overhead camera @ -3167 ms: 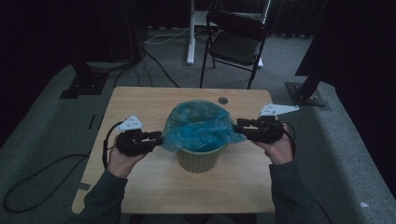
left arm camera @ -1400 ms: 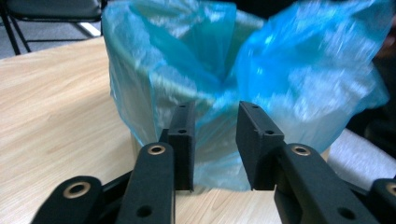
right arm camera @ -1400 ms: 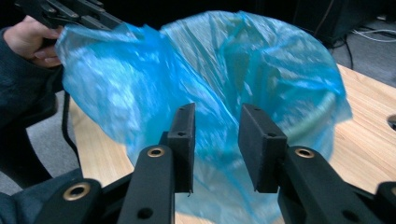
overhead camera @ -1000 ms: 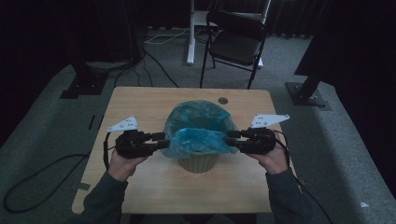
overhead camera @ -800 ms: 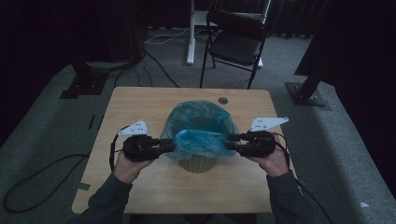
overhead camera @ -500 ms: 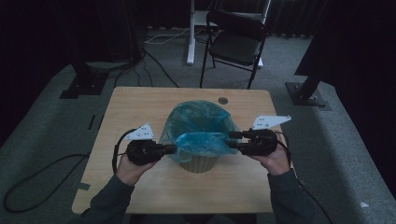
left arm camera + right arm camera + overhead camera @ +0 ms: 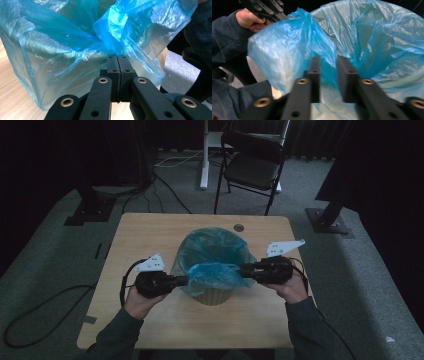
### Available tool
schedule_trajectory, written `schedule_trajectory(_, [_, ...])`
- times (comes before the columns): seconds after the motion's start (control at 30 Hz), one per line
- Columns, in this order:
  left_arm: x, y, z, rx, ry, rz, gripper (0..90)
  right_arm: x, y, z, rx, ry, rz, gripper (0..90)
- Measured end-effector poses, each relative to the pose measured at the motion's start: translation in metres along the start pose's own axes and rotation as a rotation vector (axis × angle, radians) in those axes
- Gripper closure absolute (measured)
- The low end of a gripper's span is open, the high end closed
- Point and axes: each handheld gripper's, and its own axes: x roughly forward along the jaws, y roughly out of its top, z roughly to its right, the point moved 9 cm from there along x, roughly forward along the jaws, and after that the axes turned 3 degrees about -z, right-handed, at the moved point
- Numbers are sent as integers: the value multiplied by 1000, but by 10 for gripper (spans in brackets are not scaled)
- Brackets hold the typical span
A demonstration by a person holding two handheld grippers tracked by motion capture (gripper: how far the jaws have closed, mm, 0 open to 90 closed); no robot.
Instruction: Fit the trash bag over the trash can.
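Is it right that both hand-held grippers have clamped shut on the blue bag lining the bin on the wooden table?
Not quite. The left hand-held gripper is shut on the blue bag, but the right hand-held gripper has been closing and its jaws are apart, with plastic between them, as the right gripper view shows. The bag does line the bin on the wooden table.

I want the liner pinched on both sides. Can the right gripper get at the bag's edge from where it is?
Probably yes: the right gripper already straddles the blue bag, jaws closing but still gapped. Nothing blocks it.
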Motion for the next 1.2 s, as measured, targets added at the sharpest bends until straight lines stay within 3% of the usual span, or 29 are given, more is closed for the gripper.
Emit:
schedule_trajectory(0.27, [1, -9, 1, -1, 1, -6, 895, -10, -10, -8, -9, -2, 26, 889])
schedule_trajectory(0.57, [9, -25, 2, 24, 28, -65, 895, -4, -24, -12, -8, 3, 4, 900])
schedule_trajectory(0.77, [21, -36, -1, 30, 34, -106, 895, 5, -35, -7, 3, 4, -40, 900])
schedule_trajectory(0.97, [31, -46, -4, 71, 77, -172, 895, 11, -40, -2, 4, -18, -84, 900])
schedule_trajectory(1.2, [33, -52, -13, 43, 82, -181, 895, 12, -47, 7, 27, -55, -106, 900])
